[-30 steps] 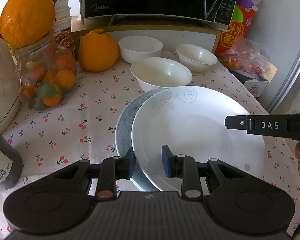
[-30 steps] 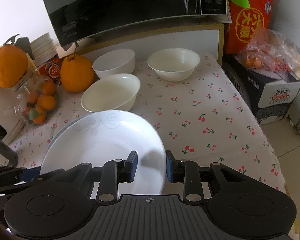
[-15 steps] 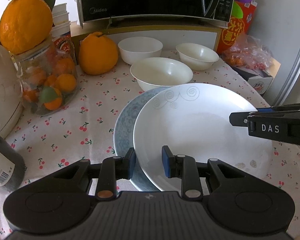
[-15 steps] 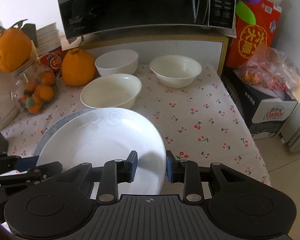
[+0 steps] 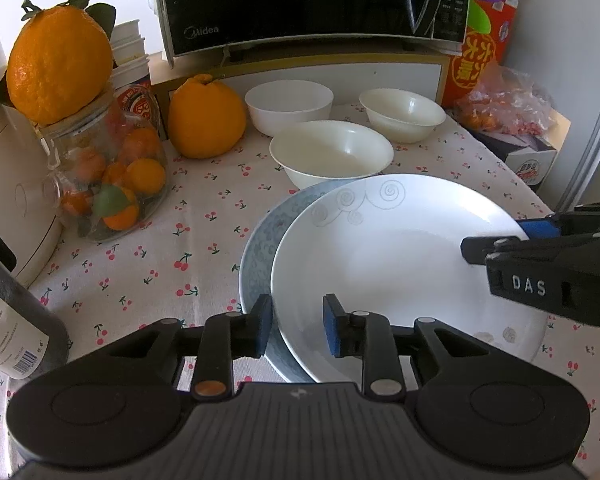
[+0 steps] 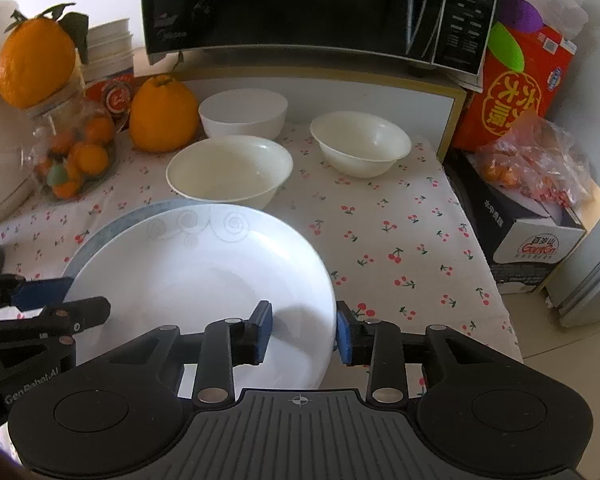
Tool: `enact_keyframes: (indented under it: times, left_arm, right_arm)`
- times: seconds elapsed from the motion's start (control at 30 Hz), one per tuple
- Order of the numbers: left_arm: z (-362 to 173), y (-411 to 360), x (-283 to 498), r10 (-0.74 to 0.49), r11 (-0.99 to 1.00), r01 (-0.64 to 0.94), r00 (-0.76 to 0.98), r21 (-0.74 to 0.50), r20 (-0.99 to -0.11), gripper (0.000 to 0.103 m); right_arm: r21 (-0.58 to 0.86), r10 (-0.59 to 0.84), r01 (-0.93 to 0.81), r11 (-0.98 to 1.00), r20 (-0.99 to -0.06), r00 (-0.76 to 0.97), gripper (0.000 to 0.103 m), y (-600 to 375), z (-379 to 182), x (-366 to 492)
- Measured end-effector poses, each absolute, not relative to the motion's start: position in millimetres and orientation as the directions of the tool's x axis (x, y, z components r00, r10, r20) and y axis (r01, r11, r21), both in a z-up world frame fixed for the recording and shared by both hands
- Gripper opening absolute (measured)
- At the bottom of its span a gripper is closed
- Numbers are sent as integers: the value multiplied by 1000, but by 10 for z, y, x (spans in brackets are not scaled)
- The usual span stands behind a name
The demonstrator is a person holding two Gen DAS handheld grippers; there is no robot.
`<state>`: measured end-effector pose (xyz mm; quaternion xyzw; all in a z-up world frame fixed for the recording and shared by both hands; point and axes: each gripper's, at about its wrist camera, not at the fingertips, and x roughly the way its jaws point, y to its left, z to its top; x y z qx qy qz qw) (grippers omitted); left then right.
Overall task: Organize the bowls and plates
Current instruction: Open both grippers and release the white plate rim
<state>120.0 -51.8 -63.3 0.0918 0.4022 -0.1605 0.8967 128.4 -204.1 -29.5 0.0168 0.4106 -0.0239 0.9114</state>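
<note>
A white plate (image 5: 384, 256) with swirl marks lies on a blue-grey plate (image 5: 260, 236) on the cherry tablecloth; both show in the right wrist view too, white plate (image 6: 196, 264), blue-grey plate (image 6: 100, 226). My left gripper (image 5: 296, 330) straddles the white plate's near left rim, its jaws a little apart. My right gripper (image 6: 303, 332) straddles the plate's right rim with a wider gap. Three white bowls stand behind: a wide one (image 5: 332, 152), one behind it (image 5: 288, 106), one at the right (image 5: 402, 114).
A glass jar of oranges (image 5: 104, 172) with a big orange on top, another big orange (image 5: 206, 116), a dark bottle (image 5: 12, 320) and a white appliance stand at the left. A microwave (image 5: 300, 0) stands at the back. Boxes and a bag (image 6: 532, 168) lie off the right edge.
My right gripper has opened wider around the white plate's right rim. Both cameras have pulled back a little; the plates and bowls have not moved.
</note>
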Motion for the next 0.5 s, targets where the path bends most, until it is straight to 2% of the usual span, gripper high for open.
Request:
enact_keyframes:
  times: [0.13, 0.3, 0.37, 0.5]
  left_arm:
    - [-608, -512, 1177, -210, 931, 361, 640, 48, -739, 26]
    - [-580, -492, 1156, -215, 927, 371, 650, 58, -729, 32]
    - [-579, -483, 1149, -207, 928, 366, 653, 64, -729, 37]
    - [-589, -451, 1159, -202, 932, 358, 643, 57, -739, 41]
  right_arm:
    - [18, -13, 40, 999, -758, 652, 37, -2032, -296, 1288]
    - [38, 23, 9, 999, -761, 649, 43, -2009, -280, 1266]
    - [56, 50, -11, 998, -756, 653, 51, -1997, -256, 1246]
    - [80, 98, -58, 995, -741, 664, 65, -1963, -202, 1206]
